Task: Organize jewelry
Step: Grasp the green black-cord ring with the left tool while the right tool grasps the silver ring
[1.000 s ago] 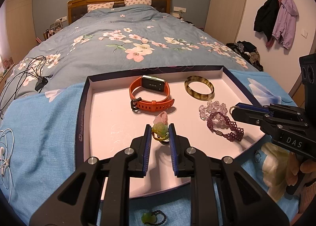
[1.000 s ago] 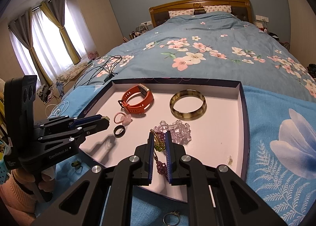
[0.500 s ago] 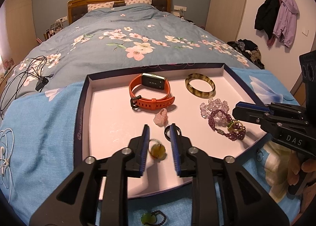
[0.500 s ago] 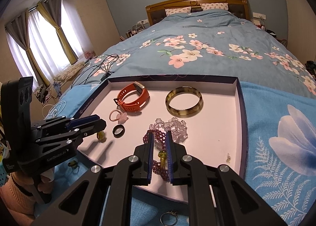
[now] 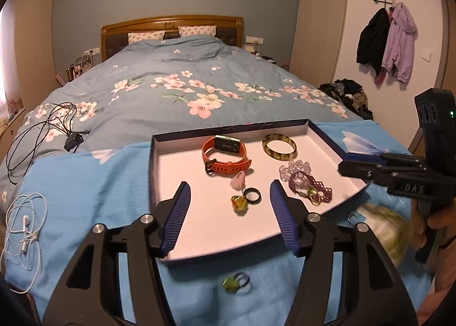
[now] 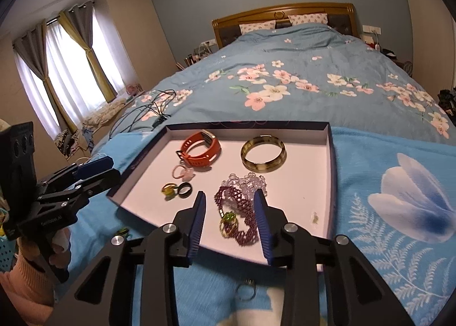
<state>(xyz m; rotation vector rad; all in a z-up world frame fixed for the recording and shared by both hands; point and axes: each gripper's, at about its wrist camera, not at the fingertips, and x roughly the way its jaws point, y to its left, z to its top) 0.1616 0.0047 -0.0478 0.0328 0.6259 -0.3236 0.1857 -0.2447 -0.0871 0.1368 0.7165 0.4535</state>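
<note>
A yellow-green ring (image 5: 238, 203) lies free in the shallow tray (image 5: 159, 155), touching a black ring (image 5: 252, 194). The left gripper (image 5: 229, 206) is opening around nothing (the right gripper (image 6: 229, 223) too), its fingers apart above a beaded bracelet (image 6: 242, 212).

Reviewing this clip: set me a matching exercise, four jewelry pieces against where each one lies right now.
Things:
1. orange watch
2. amber bangle
3. silver ring
4. purple beaded bracelet

Places:
A. on the blue cloth, outside the tray
B. far right part of the tray
C. tray's near edge, between the right tongs' fingers
D. far part of the tray, left of the bangle

Pairs: 1-D, 2-B, 3-A, 4-C
</note>
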